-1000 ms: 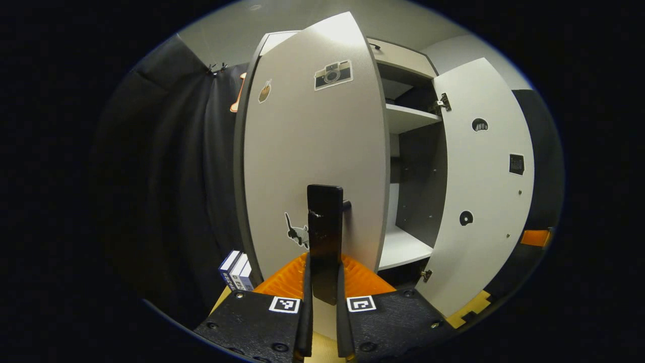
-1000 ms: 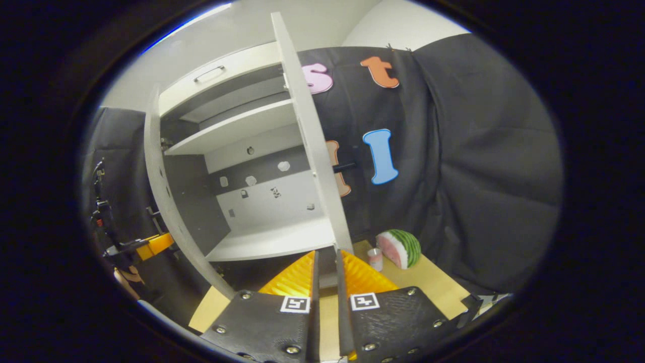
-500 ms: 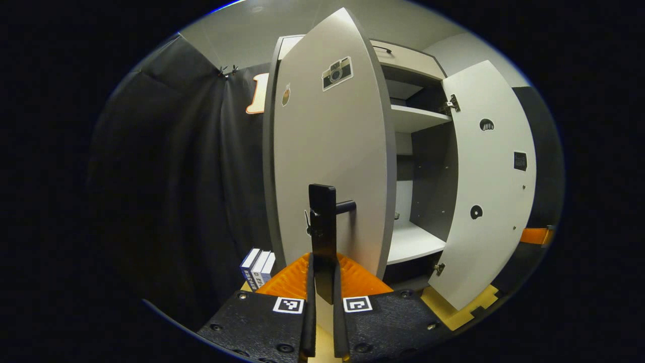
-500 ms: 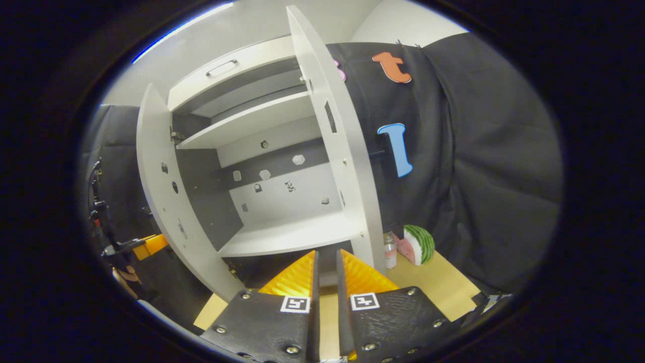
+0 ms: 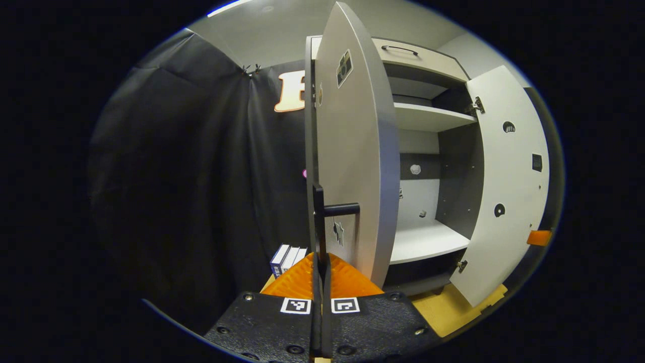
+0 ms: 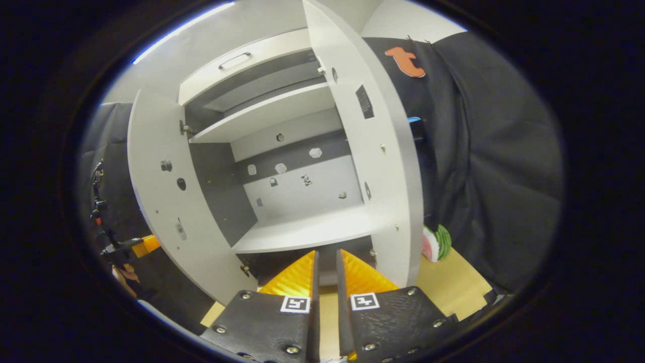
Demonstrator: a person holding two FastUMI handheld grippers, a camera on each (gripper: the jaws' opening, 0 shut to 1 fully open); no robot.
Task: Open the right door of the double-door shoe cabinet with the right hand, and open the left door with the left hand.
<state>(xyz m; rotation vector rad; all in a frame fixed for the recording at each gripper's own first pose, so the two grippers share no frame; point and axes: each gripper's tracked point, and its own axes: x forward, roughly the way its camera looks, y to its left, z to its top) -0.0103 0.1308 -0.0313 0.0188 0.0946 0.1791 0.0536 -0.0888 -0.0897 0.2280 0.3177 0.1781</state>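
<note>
The shoe cabinet (image 5: pixel 428 116) stands with both doors swung out and its shelves showing. In the left gripper view the left door (image 5: pixel 352 151) is nearly edge-on. My left gripper (image 5: pixel 321 282) is shut on that door's black bar handle (image 5: pixel 318 222). The right door (image 5: pixel 509 186) hangs wide open at the far right, with a bit of my right gripper (image 5: pixel 539 237) beyond it. In the right gripper view my right gripper (image 6: pixel 326 282) has a narrow gap with nothing in it, in front of the cabinet's bottom shelf (image 6: pixel 307 229). There the right door (image 6: pixel 383 151) and left door (image 6: pixel 166 201) flank the inside, and my left gripper (image 6: pixel 146 245) peeks from behind the left door.
Several books (image 5: pixel 288 258) stand on the wooden tabletop (image 6: pixel 453 282) left of the cabinet. A half watermelon (image 6: pixel 436 243) lies behind the right door. A drawer with a handle (image 5: pixel 403 49) tops the cabinet. Black cloth hangs on both sides.
The left door has swung further out with my left gripper on its handle, from face-on to nearly edge-on. The right gripper view has turned, so the right door's inner face shows more.
</note>
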